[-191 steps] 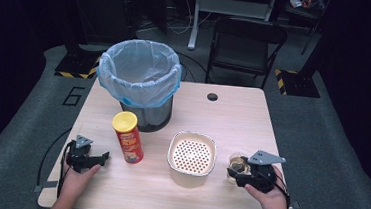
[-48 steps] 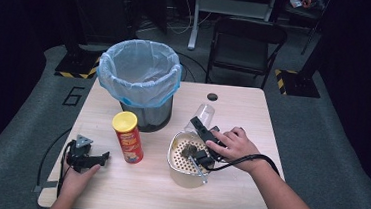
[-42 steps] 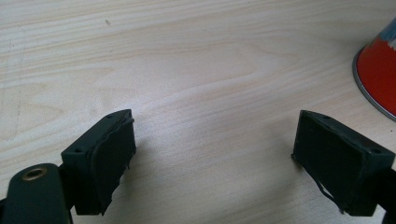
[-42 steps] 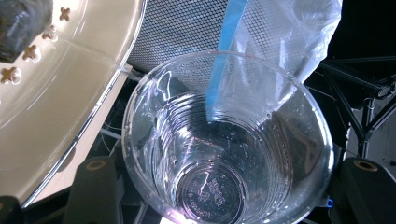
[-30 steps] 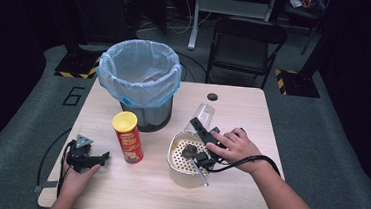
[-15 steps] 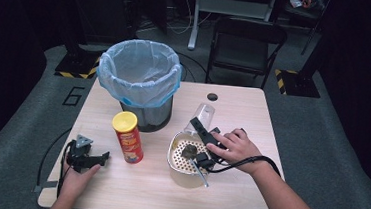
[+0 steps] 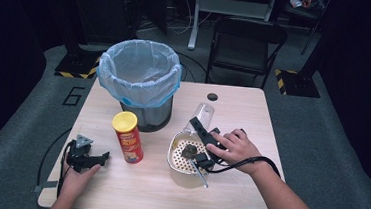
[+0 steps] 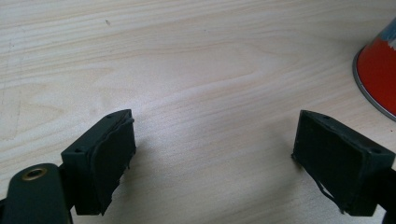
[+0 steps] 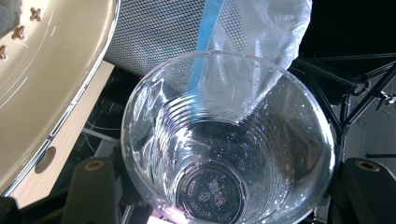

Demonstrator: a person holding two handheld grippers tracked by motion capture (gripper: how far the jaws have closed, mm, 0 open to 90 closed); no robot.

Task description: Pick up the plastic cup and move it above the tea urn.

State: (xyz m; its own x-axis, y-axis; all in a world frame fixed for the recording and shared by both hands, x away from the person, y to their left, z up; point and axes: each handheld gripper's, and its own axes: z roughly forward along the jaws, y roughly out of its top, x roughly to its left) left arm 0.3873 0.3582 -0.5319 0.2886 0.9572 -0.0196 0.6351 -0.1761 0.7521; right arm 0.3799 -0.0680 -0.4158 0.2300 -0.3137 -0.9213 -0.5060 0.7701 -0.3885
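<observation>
Right claw (image 7: 198, 126) clamps a clear ribbed plastic cup (image 9: 229, 140) – wet inside; left claw (image 8: 215, 163) gapes wide, holding nothing

The colander's dark contents (image 7: 188, 150) are too small to identify.

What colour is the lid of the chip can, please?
Yellow; the can shows best in the high view.

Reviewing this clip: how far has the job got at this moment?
Done: a dark lump lies in the strainer bowl. In hand: the right gripper holds the clear cup tipped beside the bowl. Left: the lined bin and chip can look untouched; the left gripper rests open.
</observation>
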